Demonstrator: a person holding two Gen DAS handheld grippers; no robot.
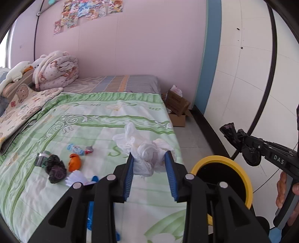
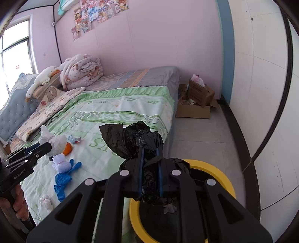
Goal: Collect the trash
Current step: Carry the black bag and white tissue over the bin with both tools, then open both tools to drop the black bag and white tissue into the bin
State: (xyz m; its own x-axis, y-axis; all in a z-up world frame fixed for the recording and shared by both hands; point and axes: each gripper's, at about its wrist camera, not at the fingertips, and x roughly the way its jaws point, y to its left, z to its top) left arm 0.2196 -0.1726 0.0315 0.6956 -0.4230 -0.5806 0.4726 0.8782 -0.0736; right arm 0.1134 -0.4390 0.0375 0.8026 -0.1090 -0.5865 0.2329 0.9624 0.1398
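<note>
Pink wall (image 2: pixel 149 46) with posters (image 2: pixel 93 13), bright window (image 2: pixel 15 56) on the left, bed (image 2: pixel 115 104) against it, pale tiled floor (image 2: pixel 201 134).

Black hand-held gripper (image 1: pixel 149 158), blue pads, silver screws

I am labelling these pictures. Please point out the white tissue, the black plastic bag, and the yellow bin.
white tissue (image 1: pixel 147 153), left wrist view, on the crumpled middle between the claw's blue pads.
black plastic bag (image 2: pixel 130 140), right wrist view, on the bunched top.
yellow bin (image 1: pixel 220 158), left wrist view, on the far rim.
</note>
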